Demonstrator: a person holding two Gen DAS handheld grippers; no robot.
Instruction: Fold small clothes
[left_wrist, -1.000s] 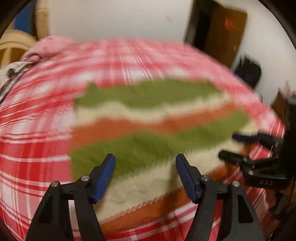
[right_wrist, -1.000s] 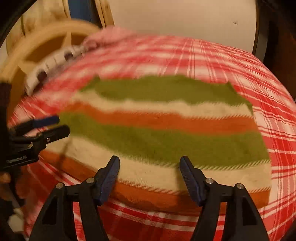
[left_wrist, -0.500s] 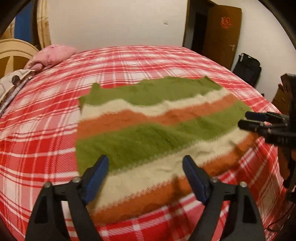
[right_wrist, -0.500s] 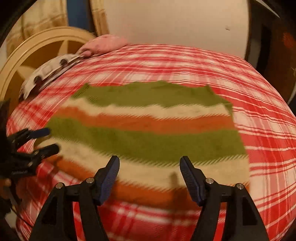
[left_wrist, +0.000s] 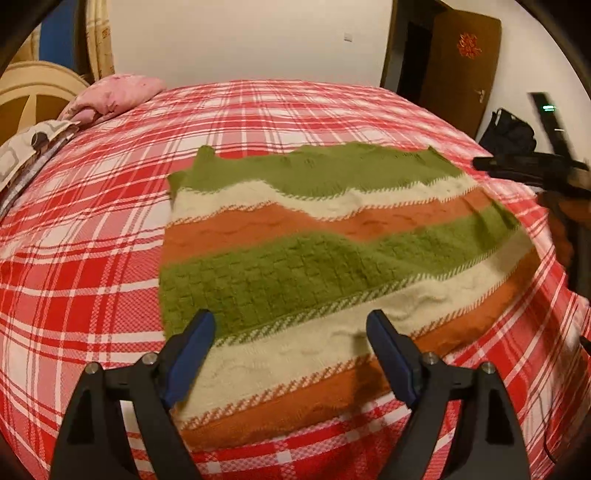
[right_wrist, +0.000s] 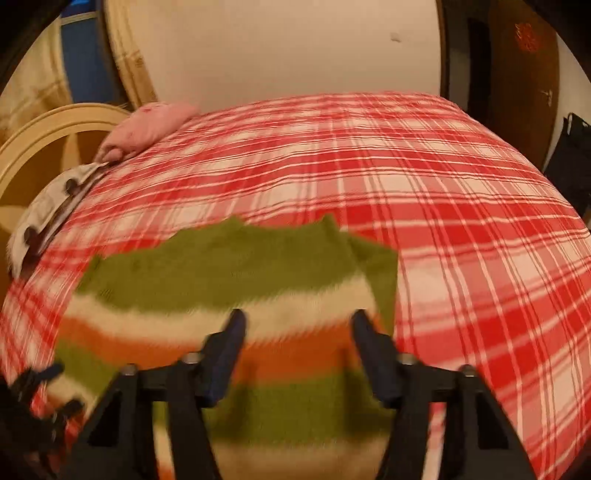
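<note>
The right hand-held gripper (right_wrist: 297, 345) has swung toward the striped knit's (left_wrist: 314, 266) far right corner, jaws closing on nothing yet; the left hand-held gripper (left_wrist: 291, 338) hovers wide apart; the knit lies flat on the bed (left_wrist: 92, 258), unfolded.

Plaid bed (left_wrist: 110, 258) under striped knit (left_wrist: 295, 266)

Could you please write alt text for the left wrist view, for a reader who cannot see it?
A knitted garment striped green, cream and orange lies flat on a red plaid bed cover. The open left gripper hovers over its near edge, holding nothing. A pink pillow lies far left.
</note>
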